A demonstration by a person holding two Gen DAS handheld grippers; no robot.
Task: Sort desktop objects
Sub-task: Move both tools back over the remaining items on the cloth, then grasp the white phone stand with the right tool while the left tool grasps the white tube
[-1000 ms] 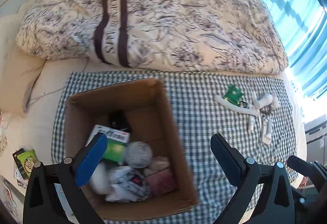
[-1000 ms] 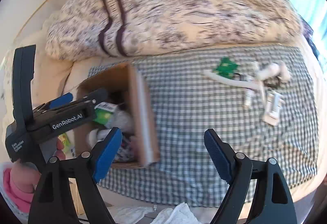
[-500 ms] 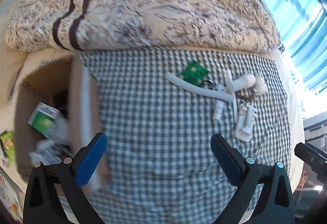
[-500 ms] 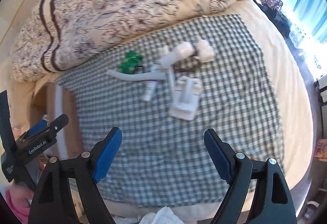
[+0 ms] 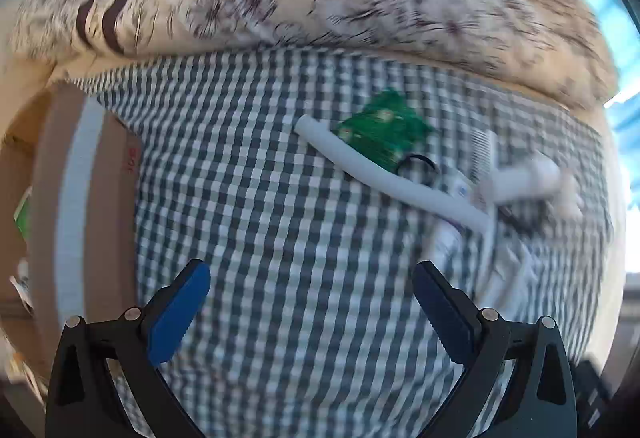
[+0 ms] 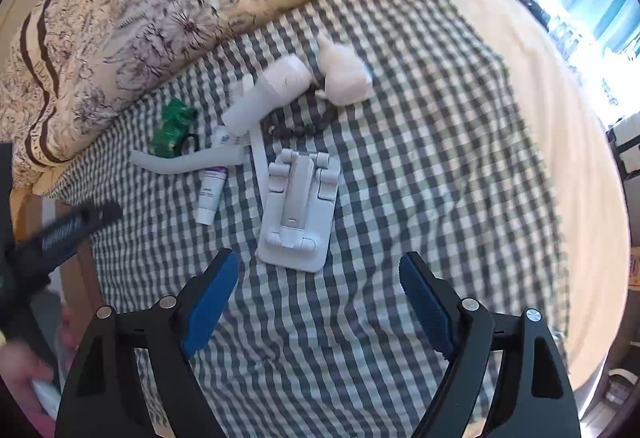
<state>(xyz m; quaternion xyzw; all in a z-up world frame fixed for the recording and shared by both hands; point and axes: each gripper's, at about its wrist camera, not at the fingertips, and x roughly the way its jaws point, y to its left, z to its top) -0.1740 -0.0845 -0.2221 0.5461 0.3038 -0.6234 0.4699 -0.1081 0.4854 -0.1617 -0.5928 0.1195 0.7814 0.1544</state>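
A: While both grippers, right (image 6: 318,296) and left (image 5: 310,300), gape wide and empty, I see the stand (image 6: 298,204) just ahead of the right, on the cloth (image 6: 420,166).

B: Risk?

A: The strap (image 6: 258,154) touches it; I may snag both.

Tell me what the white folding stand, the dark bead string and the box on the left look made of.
Folding stand: looks like hard moulded plastic, matte white, with rounded hinge barrels and crisp edges. Bead string: dull dark round beads, possibly wood or seed; too small to tell. Box: brown cardboard, with a pale tape strip along its flap.
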